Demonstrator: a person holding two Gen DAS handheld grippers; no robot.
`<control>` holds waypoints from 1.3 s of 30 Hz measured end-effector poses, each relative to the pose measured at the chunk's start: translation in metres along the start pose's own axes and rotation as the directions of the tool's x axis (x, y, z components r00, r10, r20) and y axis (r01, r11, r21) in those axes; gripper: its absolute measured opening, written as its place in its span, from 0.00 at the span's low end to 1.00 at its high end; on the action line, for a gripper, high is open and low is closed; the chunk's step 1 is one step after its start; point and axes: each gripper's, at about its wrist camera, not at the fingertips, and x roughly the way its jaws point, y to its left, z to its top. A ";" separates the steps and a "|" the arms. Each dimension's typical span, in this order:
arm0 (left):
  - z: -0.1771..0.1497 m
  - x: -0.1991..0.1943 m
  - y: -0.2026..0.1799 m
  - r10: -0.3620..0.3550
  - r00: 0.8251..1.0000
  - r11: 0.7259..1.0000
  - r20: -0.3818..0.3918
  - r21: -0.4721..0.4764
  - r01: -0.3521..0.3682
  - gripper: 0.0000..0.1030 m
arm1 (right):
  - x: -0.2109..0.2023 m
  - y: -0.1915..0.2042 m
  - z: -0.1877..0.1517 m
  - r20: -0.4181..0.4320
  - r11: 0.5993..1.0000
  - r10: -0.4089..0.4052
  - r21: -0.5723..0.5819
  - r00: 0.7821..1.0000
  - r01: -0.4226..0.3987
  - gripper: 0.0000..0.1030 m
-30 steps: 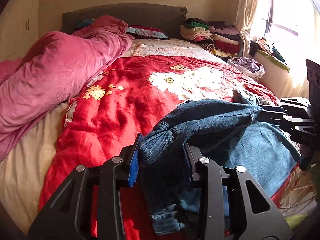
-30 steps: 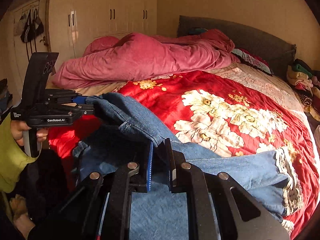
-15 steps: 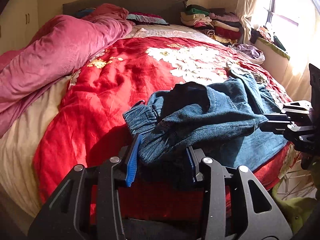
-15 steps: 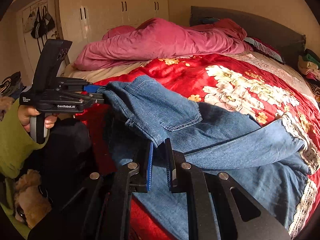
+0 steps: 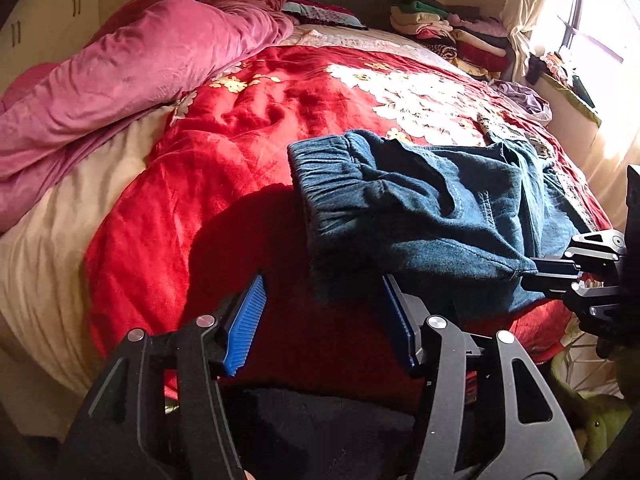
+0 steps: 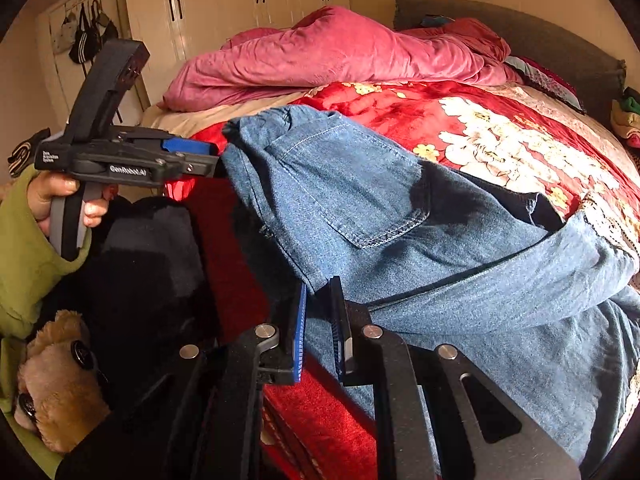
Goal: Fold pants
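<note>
Blue denim pants lie bunched on the red flowered blanket near the bed's foot, waistband up at the left. They also show in the right wrist view. My left gripper is open, its blue pads spread, just short of the pants' near edge; it also shows in the right wrist view. My right gripper is shut on the pants' edge and also shows in the left wrist view at the right.
A pink duvet is heaped along the bed's left side. Stacked clothes sit by the headboard near the window. Wardrobes stand beyond the bed. A plush toy sits low at the left.
My left gripper has opened and let go of the waistband, which now rests on the blanket. The right gripper keeps its hold on the pants.
</note>
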 end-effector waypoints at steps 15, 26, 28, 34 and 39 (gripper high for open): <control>0.020 0.032 -0.064 -0.005 1.000 0.990 -0.016 0.142 0.007 0.47 | 0.008 -0.002 -0.016 -0.046 0.998 0.034 0.055 0.998 -0.031 0.12; 0.008 0.040 -0.060 0.009 1.000 0.989 -0.020 0.146 -0.006 0.47 | -0.034 -0.013 0.009 0.033 0.996 0.009 0.083 0.999 -0.012 0.18; 0.008 0.039 -0.061 0.009 1.000 0.989 -0.017 0.146 -0.006 0.47 | -0.030 -0.017 0.017 0.043 0.996 -0.015 0.089 0.999 0.012 0.24; 0.007 0.038 -0.060 0.006 1.000 0.990 -0.008 0.144 -0.005 0.47 | 0.020 -0.023 0.023 -0.097 0.992 -0.049 0.115 0.994 0.060 0.25; 0.007 0.038 -0.060 0.001 1.000 0.990 -0.004 0.143 0.000 0.47 | 0.035 -0.031 0.011 -0.134 0.983 -0.046 0.171 0.990 0.069 0.25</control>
